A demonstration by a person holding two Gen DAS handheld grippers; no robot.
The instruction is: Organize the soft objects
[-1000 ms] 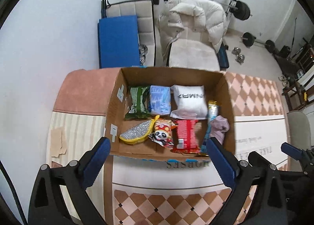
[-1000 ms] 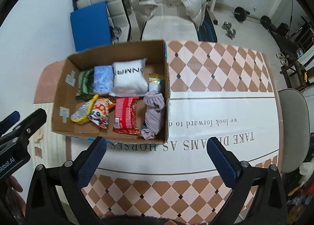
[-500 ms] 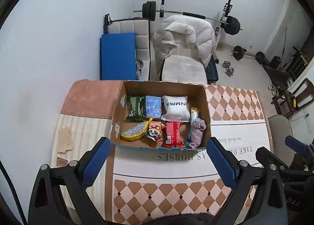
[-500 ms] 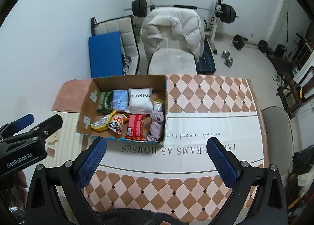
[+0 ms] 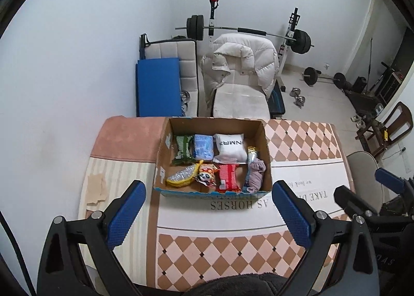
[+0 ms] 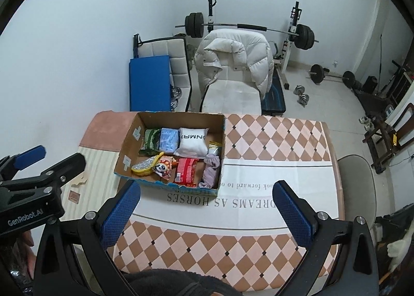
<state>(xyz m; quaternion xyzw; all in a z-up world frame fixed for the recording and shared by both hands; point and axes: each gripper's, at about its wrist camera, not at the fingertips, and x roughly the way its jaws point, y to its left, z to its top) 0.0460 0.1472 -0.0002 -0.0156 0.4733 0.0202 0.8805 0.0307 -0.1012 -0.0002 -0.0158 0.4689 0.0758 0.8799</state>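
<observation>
Bench (image 5: 297, 141): cardboard box (image 5: 266, 141) of soft objects ahead of both tools, nearer left tool (image 5: 207, 208); right tool (image 6: 204, 205) likewise wide, empty.

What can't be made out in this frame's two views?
- Box floor under the packets: covered, both views.
- Silver packet: mostly hidden by the cloth and box wall, both views.
- Tablecloth lettering: partly hidden by the box, both views.
- Packet labels, e.g. red packet: too small to read.
- Table's near edge: cut off by dark fabric, both views.
</observation>
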